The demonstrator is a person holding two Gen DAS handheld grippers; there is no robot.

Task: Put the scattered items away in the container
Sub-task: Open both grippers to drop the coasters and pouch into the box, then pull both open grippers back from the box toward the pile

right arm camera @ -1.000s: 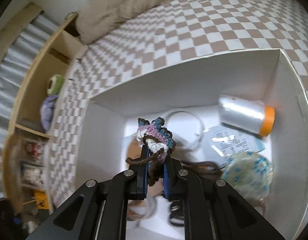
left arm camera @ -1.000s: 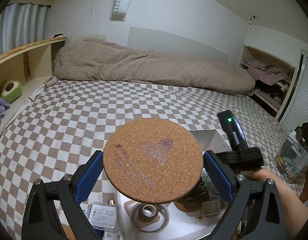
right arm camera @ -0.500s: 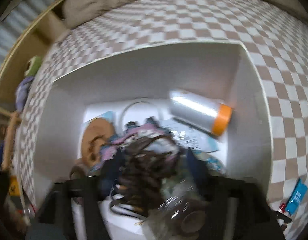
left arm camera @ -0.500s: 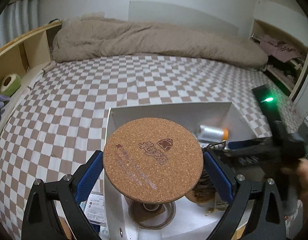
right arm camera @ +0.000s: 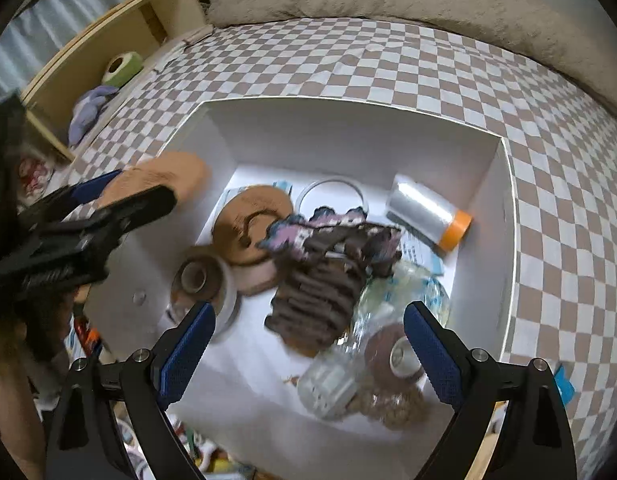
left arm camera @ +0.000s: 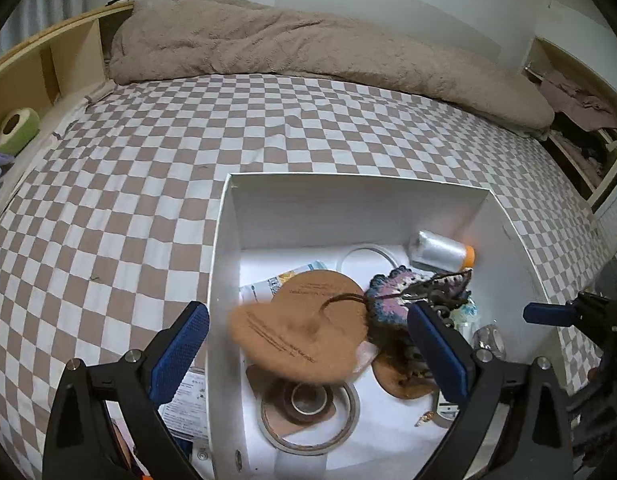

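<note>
A white box (left arm camera: pixel 356 188) sits on the checkered bed and holds several items. My left gripper (left arm camera: pixel 308 344) is open above its left wall; a blurred round cork coaster (left arm camera: pixel 296 344) is between the fingers, loose in the air over the box. My right gripper (right arm camera: pixel 308 348) is open over the box (right arm camera: pixel 348 120). A crocheted pink-and-brown piece (right arm camera: pixel 328 248) lies blurred inside, also in the left wrist view (left arm camera: pixel 408 296). The left gripper (right arm camera: pixel 88 224) and the coaster (right arm camera: pixel 164 180) show at the left of the right wrist view.
The box holds a silver spool with an orange end (right arm camera: pixel 428 212), tape rolls (left arm camera: pixel 308 412), another cork coaster (right arm camera: pixel 248 220) and a clear wrapped item (right arm camera: pixel 340 368). Packets (left arm camera: pixel 184 396) lie outside its left wall. A beige blanket (left arm camera: pixel 308 48) lies at the bed's far side; shelves stand left.
Both grippers have opened. The left let go of the cork coaster, which is dropping toward the box. The right let go of the crocheted piece, which now lies in the box.
</note>
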